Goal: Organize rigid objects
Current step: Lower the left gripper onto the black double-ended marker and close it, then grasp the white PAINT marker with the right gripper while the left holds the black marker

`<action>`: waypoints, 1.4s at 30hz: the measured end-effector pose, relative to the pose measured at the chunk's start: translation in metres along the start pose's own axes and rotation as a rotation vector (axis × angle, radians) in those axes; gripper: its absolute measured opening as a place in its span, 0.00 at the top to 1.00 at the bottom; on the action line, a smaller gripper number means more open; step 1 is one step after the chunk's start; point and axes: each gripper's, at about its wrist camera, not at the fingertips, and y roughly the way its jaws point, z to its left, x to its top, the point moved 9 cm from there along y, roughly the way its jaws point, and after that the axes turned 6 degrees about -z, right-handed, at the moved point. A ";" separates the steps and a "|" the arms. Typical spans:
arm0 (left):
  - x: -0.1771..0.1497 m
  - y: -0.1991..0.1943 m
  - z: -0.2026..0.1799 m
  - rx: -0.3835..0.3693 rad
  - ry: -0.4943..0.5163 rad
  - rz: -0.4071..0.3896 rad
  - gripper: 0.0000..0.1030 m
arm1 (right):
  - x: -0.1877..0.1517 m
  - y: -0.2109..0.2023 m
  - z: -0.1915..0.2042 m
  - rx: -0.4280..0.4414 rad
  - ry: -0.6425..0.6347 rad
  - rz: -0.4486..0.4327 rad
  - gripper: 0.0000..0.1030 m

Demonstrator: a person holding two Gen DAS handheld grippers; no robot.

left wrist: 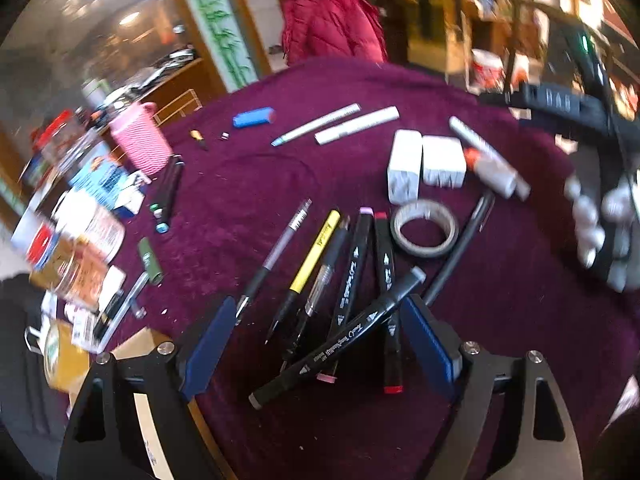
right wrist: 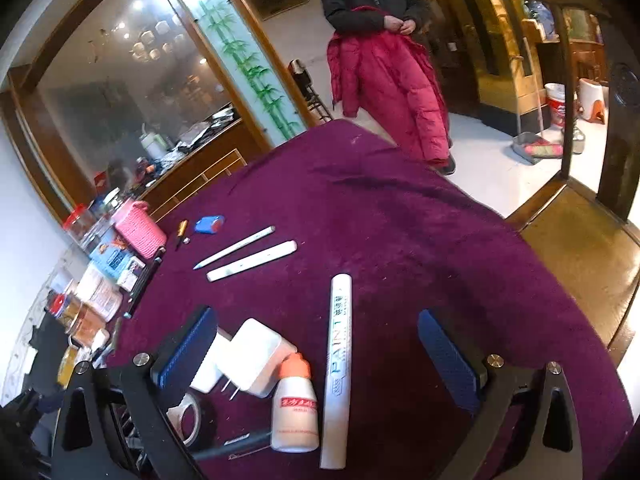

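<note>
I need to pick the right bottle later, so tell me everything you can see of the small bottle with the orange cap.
The small bottle looks like white plastic, with an orange cap and a pale label bearing red print. It lies on its side on the purple cloth, cap pointing away, close beside the white paint marker. Its cap touches a white plug adapter.

Warm indoor light, ceiling lamps glaring in glass; left view motion-blurred (right sharper), fisheye edges bent, corners black.

Blur and blocked corners

The clutter (left wrist: 76, 240) at the cloth's left edge smears past reading; a blue pad covers part of one charger (right wrist: 208, 364), and the tape roll (right wrist: 192, 420) sits half behind black framework.
</note>
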 end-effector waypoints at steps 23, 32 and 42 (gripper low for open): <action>-0.051 0.011 -0.021 -0.208 -0.310 0.091 0.86 | -0.012 0.009 0.010 -0.018 -0.089 0.012 0.01; -0.054 -0.028 -0.013 -0.274 -0.466 -0.051 0.86 | -0.013 0.011 0.012 -0.043 -0.135 0.006 0.01; -0.054 -0.089 0.006 -0.323 -0.540 -0.217 0.86 | -0.017 0.015 0.010 -0.025 -0.145 0.024 0.02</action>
